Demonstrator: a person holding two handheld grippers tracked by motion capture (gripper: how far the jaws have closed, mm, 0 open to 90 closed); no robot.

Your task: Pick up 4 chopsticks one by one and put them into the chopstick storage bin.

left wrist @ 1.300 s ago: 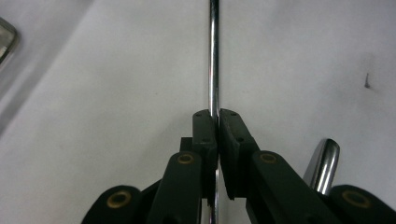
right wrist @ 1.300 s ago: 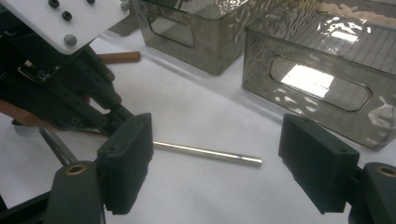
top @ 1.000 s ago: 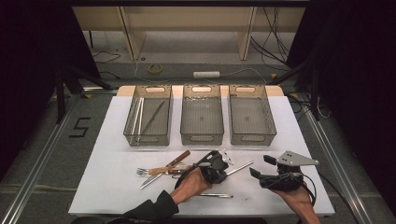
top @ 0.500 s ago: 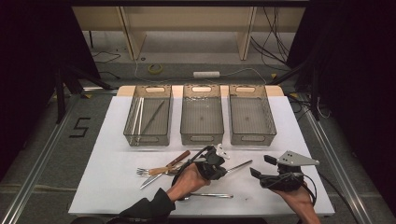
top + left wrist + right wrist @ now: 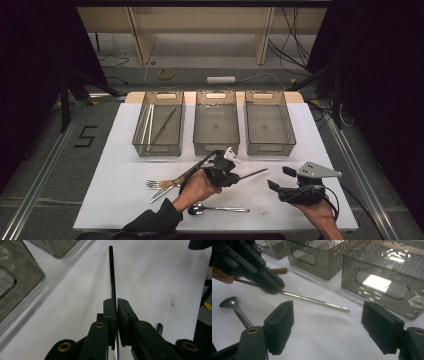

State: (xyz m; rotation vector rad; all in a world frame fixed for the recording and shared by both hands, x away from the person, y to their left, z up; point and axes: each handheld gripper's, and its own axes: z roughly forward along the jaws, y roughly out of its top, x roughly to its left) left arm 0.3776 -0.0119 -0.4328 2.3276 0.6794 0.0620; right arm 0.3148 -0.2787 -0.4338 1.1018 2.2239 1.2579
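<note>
Metal rod [image 5: 250,175] sits at centre frame in the high view, clamped in your left claw [image 5: 231,176] just above the white surface [image 5: 120,175]; your right claw [image 5: 280,179] waits lower right, apart.

Left gripper view: jaws pinch the rod [image 5: 112,272] running up the frame.

Right gripper view: right claw [image 5: 327,327] empty and spread wide; rod [image 5: 317,301] crosses mid-frame, spoon [image 5: 229,302] at left.

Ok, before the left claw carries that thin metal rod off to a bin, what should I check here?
1. Left claw shut on metal rod: ok.
2. Grip point: near one end, long end sticking out, may swing: not ok.
3. Rod lifted off the white table: cannot tell.
4. Right claw open, apart from the rod: ok.
5. Left bin holds similar long pieces, with room left: ok.
6. Spoon and forks lie apart from the rod: ok.
</note>
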